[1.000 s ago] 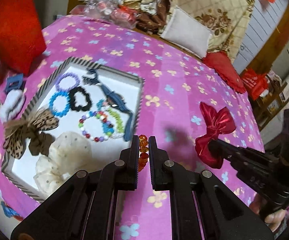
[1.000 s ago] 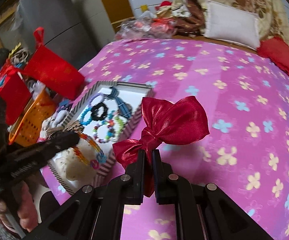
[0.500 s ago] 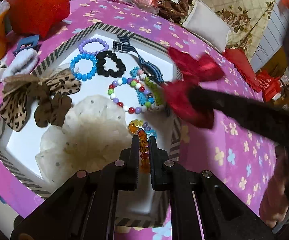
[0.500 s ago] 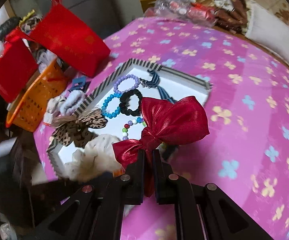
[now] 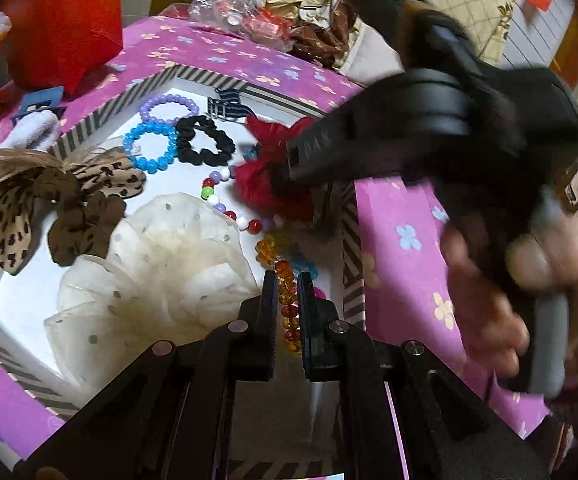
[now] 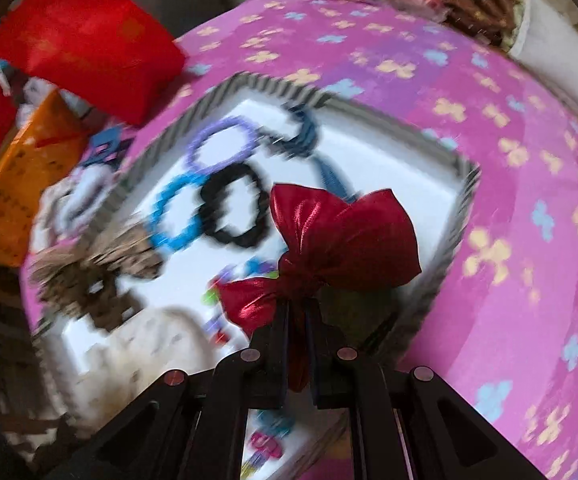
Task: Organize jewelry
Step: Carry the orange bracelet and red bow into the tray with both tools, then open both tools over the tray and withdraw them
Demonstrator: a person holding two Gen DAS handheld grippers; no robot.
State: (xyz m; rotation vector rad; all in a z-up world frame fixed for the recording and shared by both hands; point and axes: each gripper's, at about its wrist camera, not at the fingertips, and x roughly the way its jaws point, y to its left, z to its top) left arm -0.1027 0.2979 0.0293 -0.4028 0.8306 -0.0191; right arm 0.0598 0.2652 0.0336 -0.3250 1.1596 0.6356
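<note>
We hold an orange bead bracelet [image 5: 285,296] pinched in our left gripper [image 5: 287,280] over the striped tray [image 5: 351,256]. Our right gripper [image 6: 297,308] clamps a red satin bow [image 6: 341,236] above the tray's other bracelets.

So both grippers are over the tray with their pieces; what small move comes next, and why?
Probably open the left gripper: its fingers pinch the amber bead bracelet, whose far end already lies on the tray floor beside the white scrunchie. The right gripper clamps the red bow above the tray.
</note>
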